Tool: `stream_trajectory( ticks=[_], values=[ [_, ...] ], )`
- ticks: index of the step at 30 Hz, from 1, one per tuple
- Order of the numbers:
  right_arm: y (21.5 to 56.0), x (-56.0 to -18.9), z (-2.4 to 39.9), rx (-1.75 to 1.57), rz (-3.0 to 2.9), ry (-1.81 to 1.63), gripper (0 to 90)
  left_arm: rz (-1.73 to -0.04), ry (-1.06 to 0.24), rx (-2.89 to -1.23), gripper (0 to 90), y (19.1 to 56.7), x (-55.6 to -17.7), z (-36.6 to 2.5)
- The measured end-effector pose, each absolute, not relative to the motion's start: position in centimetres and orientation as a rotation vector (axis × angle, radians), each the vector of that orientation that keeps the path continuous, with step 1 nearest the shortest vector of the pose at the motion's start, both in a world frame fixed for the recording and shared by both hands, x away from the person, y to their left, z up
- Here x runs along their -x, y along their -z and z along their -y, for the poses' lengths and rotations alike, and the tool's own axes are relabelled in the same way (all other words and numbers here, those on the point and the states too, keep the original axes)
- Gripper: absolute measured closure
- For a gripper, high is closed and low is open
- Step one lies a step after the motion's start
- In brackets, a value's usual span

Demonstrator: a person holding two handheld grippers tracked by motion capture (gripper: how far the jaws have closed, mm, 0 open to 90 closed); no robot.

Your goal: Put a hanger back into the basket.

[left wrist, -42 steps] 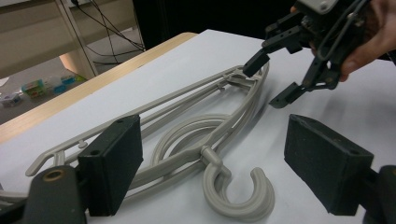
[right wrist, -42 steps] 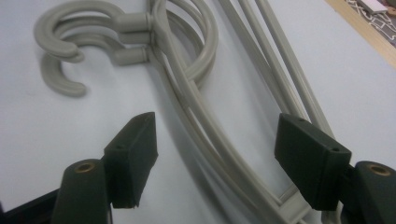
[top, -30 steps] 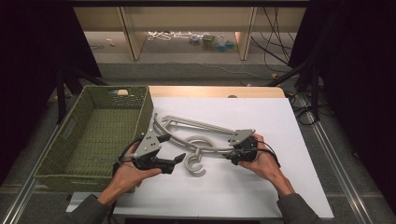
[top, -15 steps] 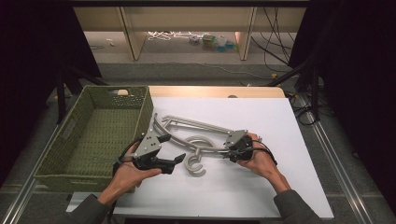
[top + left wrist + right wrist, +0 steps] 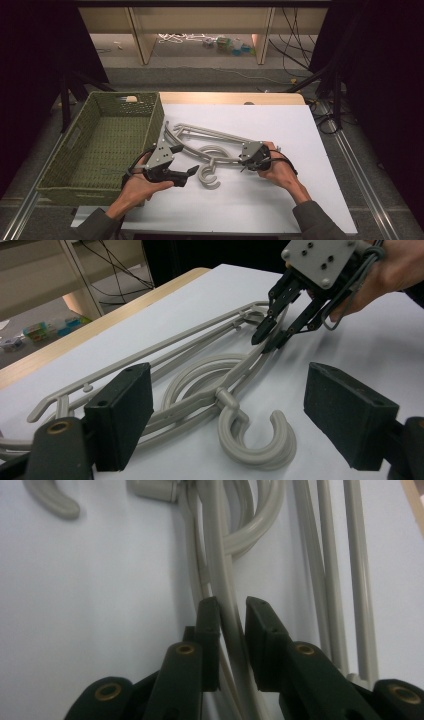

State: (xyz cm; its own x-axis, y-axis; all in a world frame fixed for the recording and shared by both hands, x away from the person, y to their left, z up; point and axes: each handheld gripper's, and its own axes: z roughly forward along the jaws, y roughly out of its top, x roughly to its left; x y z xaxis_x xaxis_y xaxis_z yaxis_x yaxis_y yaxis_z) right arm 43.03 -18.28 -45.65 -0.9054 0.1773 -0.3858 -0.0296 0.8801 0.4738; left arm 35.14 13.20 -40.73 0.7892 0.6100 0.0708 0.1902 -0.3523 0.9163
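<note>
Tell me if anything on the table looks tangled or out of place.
Yes: the grey hangers lie in a heap beside the green basket, their hooks and bars crossing over one another. The right tool has just been closing on one bar, so others may drag along.

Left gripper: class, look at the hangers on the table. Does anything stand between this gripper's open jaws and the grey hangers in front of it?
Nothing visible does. The left gripper hangs open just short of the grey hangers, with only bare white table between. The right gripper, farther along, has just been closing around an arm of the same hangers.
</note>
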Motion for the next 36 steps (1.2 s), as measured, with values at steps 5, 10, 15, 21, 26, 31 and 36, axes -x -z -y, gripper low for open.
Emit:
stream_trajectory(
  ticks=[5,10,15,21,26,31,36],
  values=[
    [44.8,-42.8,18.7,0.019,-2.585,-0.693,82.7,-0.611,-0.499,-1.919,19.8,40.8,-35.4,-13.4],
    [44.2,-42.5,19.0,0.096,-2.577,-0.695,83.0,-0.617,-0.506,-1.934,20.0,41.2,-35.6,-13.4],
    [42.9,-42.2,19.5,0.166,-2.561,-0.735,83.0,-0.618,-0.522,-1.936,21.3,41.3,-35.8,-13.5],
    [41.6,-41.2,20.2,0.178,-2.56,-0.766,83.1,-0.6,-0.551,-1.968,22.7,41.5,-36.0,-13.5],
    [40.6,-40.0,20.1,0.207,-2.55,-0.798,83.1,-0.586,-0.58,-1.991,24.2,42.1,-36.3,-13.0],
    [39.9,-39.6,20.0,0.211,-2.535,-0.847,83.1,-0.574,-0.582,-2.008,24.9,42.3,-36.5,-12.8],
    [39.5,-39.7,20.1,0.22,-2.509,-0.85,83.2,-0.59,-0.6,-2.01,25.6,42.5,-37.0,-12.8]
  ],
)
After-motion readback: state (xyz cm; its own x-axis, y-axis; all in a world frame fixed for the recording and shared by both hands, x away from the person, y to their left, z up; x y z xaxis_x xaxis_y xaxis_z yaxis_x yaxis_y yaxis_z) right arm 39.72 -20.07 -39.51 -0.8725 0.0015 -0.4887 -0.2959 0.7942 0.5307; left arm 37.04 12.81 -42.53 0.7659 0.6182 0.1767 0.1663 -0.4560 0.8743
